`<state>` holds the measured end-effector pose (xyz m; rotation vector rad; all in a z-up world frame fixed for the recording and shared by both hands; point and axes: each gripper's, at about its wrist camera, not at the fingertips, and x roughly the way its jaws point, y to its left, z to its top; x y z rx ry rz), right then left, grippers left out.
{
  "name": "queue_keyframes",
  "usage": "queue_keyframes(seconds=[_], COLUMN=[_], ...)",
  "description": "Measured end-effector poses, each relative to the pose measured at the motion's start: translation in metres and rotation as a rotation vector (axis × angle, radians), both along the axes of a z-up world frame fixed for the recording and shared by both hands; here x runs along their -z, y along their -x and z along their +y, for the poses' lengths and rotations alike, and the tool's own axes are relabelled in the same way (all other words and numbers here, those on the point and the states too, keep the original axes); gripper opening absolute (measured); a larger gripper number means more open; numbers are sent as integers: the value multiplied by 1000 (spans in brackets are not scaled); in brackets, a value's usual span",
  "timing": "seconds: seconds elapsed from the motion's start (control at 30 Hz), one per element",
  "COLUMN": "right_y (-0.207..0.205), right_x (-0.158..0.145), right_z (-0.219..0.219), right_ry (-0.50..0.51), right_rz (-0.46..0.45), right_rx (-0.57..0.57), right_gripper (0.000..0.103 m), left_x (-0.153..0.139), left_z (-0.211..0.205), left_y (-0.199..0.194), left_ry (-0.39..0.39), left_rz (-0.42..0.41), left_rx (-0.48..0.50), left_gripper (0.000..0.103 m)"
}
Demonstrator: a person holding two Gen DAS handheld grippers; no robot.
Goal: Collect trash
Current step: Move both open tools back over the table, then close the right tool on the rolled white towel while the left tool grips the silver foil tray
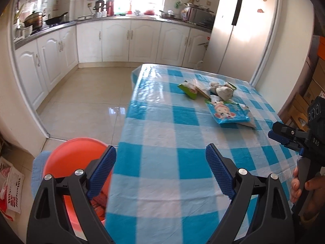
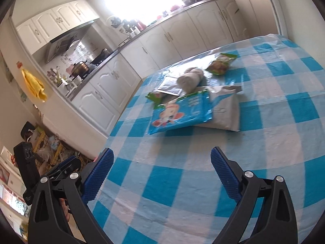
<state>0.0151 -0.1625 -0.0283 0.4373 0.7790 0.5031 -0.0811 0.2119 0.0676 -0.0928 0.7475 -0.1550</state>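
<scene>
Blue cartoon-printed plastic wrapper (image 2: 178, 111) lies on the checked bench (image 2: 264, 142), well ahead of the released, empty right gripper (image 2: 162, 174).

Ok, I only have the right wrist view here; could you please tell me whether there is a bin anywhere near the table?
Observer: Yes, a red bin stands beside the table edge, close by the left gripper.
Operator: Thank you. Is anything in it?
Observer: Some rubbish lies inside; I cannot tell what kind.
Operator: And is the left gripper free?
Observer: Yes, it is open, with nothing between its fingers.
</scene>
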Motion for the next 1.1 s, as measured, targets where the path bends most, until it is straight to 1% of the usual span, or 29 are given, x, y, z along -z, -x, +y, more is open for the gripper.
queue_keyframes(seconds=[0.17,0.27,0.33,0.5,0.57,0.63,0.77,0.87,0.93,1.0,1.1], right_y=[-12,-24,-34,-60,-74,-89,-118,-138,-148,-160,-177], right_x=[0,0,-2,-10,-12,-14,-15,-11,-9,-5,4], right_z=[-25,-40,-47,-58,-59,-54,-37,-28,-25,-22,-19], right_ry=[-8,-44,-61,-112,-127,-145,-149,-131,-137,-138,-144], right_rz=[14,48,58,58,67,66,79,93,101,119,163], right_rx=[43,54,67,83,84,62,15,8,2,-5,-8], right_gripper=[95,95,95,95,95,95,95,94,91,72,71], left_x=[-2,-7,-9,-14,-14,-12,-4,2,3,3,4], left_z=[-21,-31,-37,-55,-62,-68,-77,-83,-88,-96,-109], left_y=[-23,-42,-55,-97,-113,-130,-164,-182,-187,-189,-196], left_ry=[4,4,15,74,87,87,67,55,56,34,21], left_rz=[8,-4,-6,-4,-7,1,17,33,25,5,-16], left_rx=[37,51,63,126,143,149,153,158,192,239,299], left_gripper=[90,90,90,90,90,90,90,90,90,90,90])
